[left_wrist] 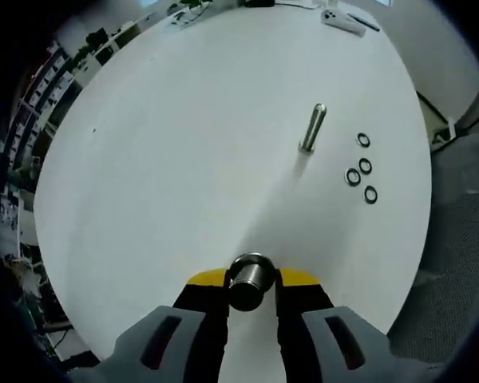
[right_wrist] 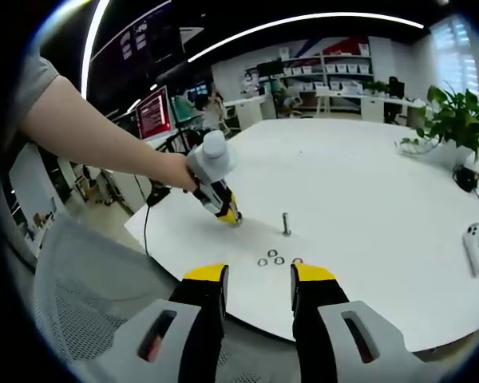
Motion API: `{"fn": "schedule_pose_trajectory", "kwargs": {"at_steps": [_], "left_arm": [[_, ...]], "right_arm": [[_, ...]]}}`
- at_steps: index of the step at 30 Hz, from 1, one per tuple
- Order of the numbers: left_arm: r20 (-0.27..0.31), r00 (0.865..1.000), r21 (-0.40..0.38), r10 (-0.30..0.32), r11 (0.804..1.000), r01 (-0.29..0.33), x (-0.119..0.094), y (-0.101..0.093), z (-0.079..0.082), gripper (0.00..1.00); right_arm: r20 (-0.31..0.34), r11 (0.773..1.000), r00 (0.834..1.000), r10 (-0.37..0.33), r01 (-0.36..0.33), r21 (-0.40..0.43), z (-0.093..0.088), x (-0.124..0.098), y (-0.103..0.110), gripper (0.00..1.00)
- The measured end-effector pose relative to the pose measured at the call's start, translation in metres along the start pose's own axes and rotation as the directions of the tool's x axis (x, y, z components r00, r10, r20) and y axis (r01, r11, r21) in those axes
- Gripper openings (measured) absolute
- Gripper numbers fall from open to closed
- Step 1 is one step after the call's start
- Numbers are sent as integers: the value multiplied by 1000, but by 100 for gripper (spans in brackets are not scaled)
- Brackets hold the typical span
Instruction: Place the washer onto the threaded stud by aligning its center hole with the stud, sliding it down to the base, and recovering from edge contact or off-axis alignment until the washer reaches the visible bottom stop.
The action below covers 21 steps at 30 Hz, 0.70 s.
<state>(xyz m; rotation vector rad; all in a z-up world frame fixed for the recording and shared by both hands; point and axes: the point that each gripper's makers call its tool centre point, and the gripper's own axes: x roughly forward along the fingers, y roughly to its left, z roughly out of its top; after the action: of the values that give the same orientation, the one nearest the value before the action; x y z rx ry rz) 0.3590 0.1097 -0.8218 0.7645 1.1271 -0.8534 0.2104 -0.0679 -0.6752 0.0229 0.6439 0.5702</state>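
White tabletop (left_wrist: 160, 159) is bearing four washers (left_wrist: 363, 167) right of a stud (left_wrist: 312, 128), far beyond the left gripper (left_wrist: 251, 297) clamping a nut (left_wrist: 250, 279); right gripper (right_wrist: 259, 281) is gaping empty.

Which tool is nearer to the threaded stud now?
Left. The left tool rests on the table beside the threaded stud; the right tool is behind the washers, off the table's edge.
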Motion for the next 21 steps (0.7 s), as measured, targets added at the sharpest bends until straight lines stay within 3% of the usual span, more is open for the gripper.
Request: {"fn": "schedule_pose_trajectory", "kwargs": {"at_steps": [6,11,15,21], "left_arm": [[30,999,-35,17,999,-16,-8,-2,2,25],[86,995,-79,53,996,-46,-26,-2,4,25],[157,983,-154,91,986,-67,-47,-3,3,25],[261,952,-243,162,965,-97,-79,-8,0,26]], "right_arm": [[0,1000,1000,23,-23,-6,0,1,5,34],[0,999,999,37,-37,-11,1,1,8,34],[-8,998,999,54,-54,-24,0,2,11,34],[-4,997,998,65,-65,-27,1,2,14,34]]}}
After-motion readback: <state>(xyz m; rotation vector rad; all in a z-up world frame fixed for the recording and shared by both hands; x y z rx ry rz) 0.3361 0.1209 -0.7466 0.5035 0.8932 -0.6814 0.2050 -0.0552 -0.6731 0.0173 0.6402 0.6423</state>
